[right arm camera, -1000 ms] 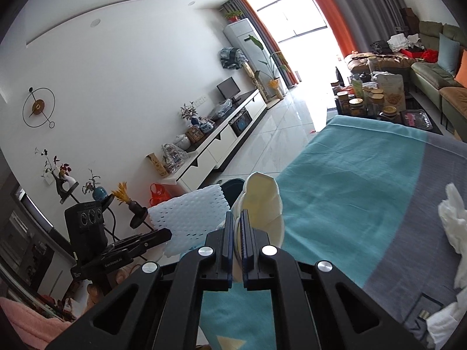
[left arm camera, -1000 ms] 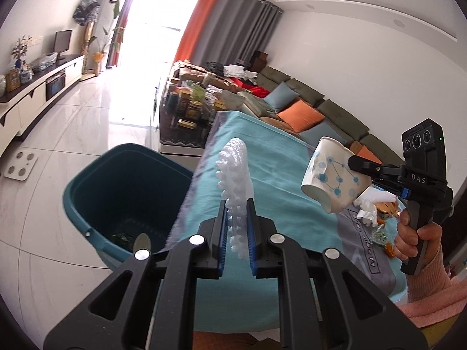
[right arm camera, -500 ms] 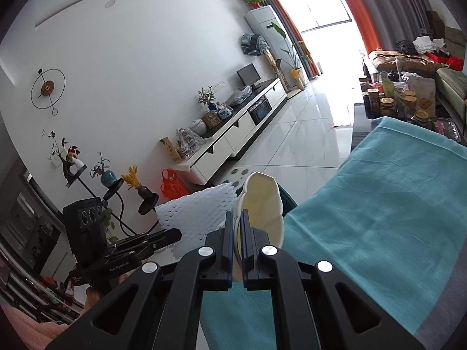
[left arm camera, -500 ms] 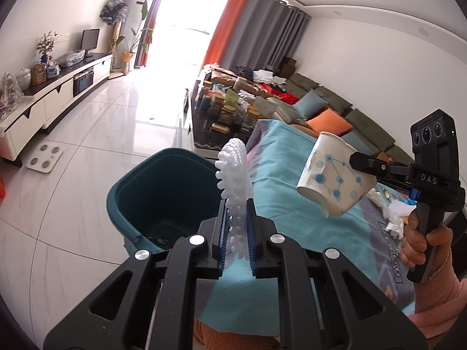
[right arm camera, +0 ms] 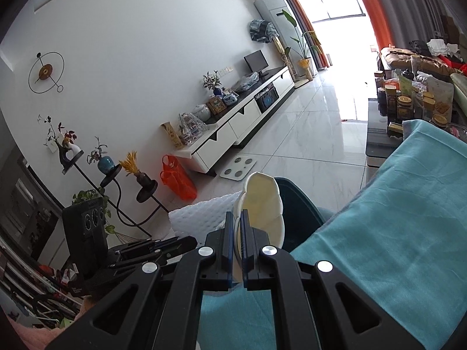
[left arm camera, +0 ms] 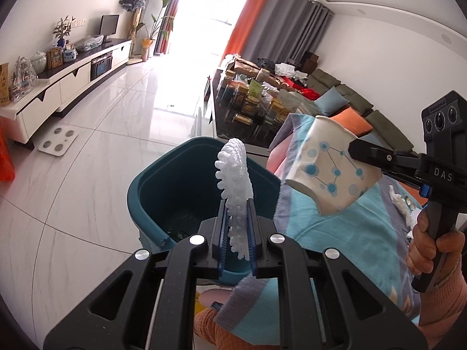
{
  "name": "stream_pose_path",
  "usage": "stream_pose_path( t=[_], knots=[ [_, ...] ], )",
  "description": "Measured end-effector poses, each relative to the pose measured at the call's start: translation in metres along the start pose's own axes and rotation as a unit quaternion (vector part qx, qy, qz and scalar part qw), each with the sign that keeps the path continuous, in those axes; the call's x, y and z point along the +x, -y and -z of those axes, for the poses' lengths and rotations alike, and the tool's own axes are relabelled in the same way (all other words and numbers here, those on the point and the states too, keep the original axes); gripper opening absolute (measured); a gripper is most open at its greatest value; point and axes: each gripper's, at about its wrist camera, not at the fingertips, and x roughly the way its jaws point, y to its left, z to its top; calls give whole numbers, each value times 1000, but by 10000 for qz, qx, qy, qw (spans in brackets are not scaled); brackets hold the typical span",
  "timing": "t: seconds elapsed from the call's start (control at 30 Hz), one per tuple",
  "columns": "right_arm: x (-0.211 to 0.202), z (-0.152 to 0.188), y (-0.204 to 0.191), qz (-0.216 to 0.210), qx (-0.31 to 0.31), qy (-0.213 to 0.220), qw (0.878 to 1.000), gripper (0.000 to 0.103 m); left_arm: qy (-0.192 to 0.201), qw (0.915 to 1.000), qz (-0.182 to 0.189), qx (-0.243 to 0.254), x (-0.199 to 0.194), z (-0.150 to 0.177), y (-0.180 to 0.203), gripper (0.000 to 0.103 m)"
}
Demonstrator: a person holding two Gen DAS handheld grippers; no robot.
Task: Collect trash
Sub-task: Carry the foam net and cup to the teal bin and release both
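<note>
Both cams ride on the handheld grippers, looking forward and a bit down along the fingers. Left one faces the teal bin (left arm camera: 163,192) up close, window and sofa beyond. Right one faces the TV wall, table cloth (right arm camera: 394,218) at right. Both catch that bin (right arm camera: 297,204), and each other's gripper.

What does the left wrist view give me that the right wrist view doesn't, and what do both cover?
Only the left wrist view shows inside the teal bin, with dark scraps at its bottom, the paper cup's blue dot print, and tissue scraps on the teal cloth.

Only the right wrist view shows the wall clock, the plant stands and the cup's pale inside.

Both show the left gripper shut on white foam netting, the right gripper shut on the cup, and the bin rim.
</note>
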Motion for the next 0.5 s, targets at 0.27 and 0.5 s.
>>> stream_pose_path(
  t=[0.27,0.5],
  knots=[
    [36,-1,-2,107,-17,-307,9995,4,-128,9998,-125,-86,20,-2,-3,13],
    [60,1,2,202,44,-612,9979,4,-307,9992,-215,-162,40,-3,-11,13]
  ],
)
